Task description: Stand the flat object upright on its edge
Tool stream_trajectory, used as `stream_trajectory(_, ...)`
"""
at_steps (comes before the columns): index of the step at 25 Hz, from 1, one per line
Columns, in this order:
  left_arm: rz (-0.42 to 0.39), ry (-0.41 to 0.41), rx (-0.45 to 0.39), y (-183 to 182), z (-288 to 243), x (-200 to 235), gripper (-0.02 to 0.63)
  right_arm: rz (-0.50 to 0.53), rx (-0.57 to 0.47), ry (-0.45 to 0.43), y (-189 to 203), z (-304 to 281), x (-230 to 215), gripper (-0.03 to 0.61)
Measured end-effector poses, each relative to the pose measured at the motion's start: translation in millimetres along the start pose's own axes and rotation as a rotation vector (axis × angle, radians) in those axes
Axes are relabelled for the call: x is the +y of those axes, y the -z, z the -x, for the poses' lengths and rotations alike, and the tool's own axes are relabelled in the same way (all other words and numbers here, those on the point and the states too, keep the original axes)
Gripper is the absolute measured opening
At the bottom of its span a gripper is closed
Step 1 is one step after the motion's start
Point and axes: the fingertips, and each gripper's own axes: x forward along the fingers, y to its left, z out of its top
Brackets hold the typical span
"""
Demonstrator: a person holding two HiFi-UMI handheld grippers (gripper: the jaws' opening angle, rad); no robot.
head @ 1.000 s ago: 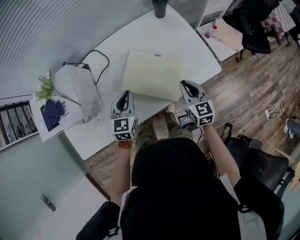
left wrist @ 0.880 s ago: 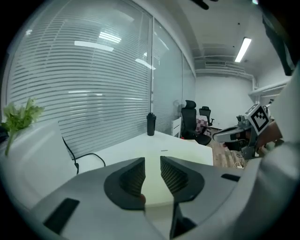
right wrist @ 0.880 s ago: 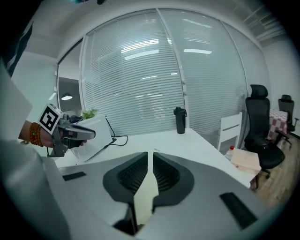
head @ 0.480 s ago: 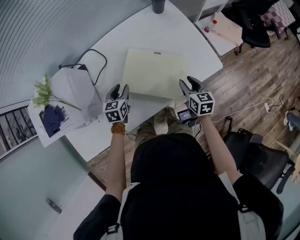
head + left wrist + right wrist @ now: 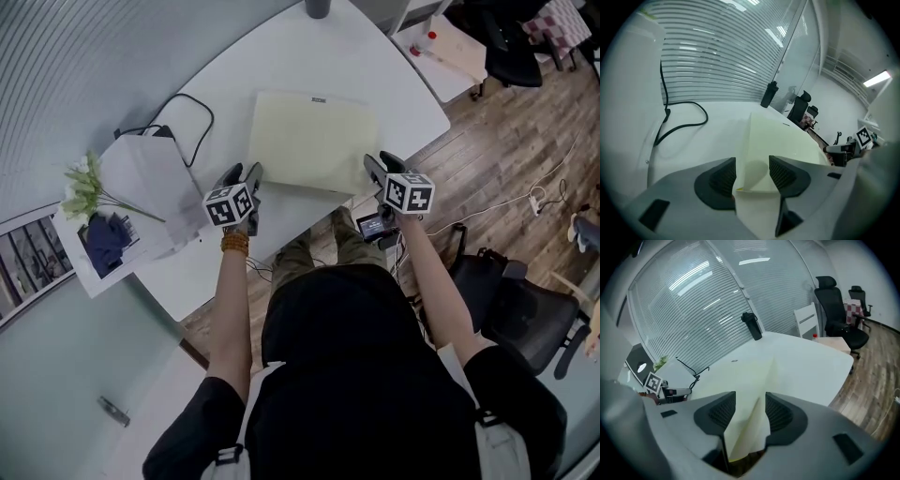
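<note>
The pale yellow flat pad (image 5: 312,141) lies flat on the white surface (image 5: 403,89), not yet on its edge. Its near side faces me and its near right corner reaches the rim of the surface.

My left tool (image 5: 244,172) is at the pad's near left corner. In the left gripper view that corner of the pad (image 5: 783,140) sits between the jaws of the left tool (image 5: 752,171). The jaws have just been opening and stand apart, with a gap between each dark ribbed pad and the sheet.

My right tool (image 5: 382,164) is at the near right corner. In the right gripper view the pad (image 5: 750,376) runs edge-on up between the jaws of the right tool (image 5: 750,411). These have also just been opening and stand wide, gripping nothing.

Left of the pad a black cable (image 5: 192,122) loops across the surface. Beyond it lies a white paper wrap (image 5: 141,178) with a green sprig (image 5: 82,183) beside it. A dark bottle (image 5: 317,7) stands at the far edge of the surface, well apart from the pad. Off to the right, a black office chair (image 5: 511,47) stands on the wooden floor (image 5: 525,141).
</note>
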Motion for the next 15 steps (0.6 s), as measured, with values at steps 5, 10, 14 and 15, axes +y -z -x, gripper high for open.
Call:
stream_trajectory(5, 0.078, 0.044, 0.022, 4.3, -6.1, 2.7, 0.225, -0.049, 0.039, -0.030, 12.7, -5.7, 0.1, 0.173)
stream_trajectory(10, 0.069, 0.053, 0.030, 3.2, -5.9, 3.5, 0.242, -0.058, 0.046, -0.029, 17.7, -7.1, -2.2, 0.173)
stream_trajectory(14, 0.146, 0.109, 0.039, 7.3, -10.1, 2.0, 0.239, -0.051, 0.055, -0.046, 17.2, -10.5, -1.1, 0.173)
stream_trajectory(15, 0.170, 0.123, 0.046, 8.8, -10.7, 1.4, 0.238, -0.054, 0.060, -0.054, 17.5, -10.5, -0.6, 0.172)
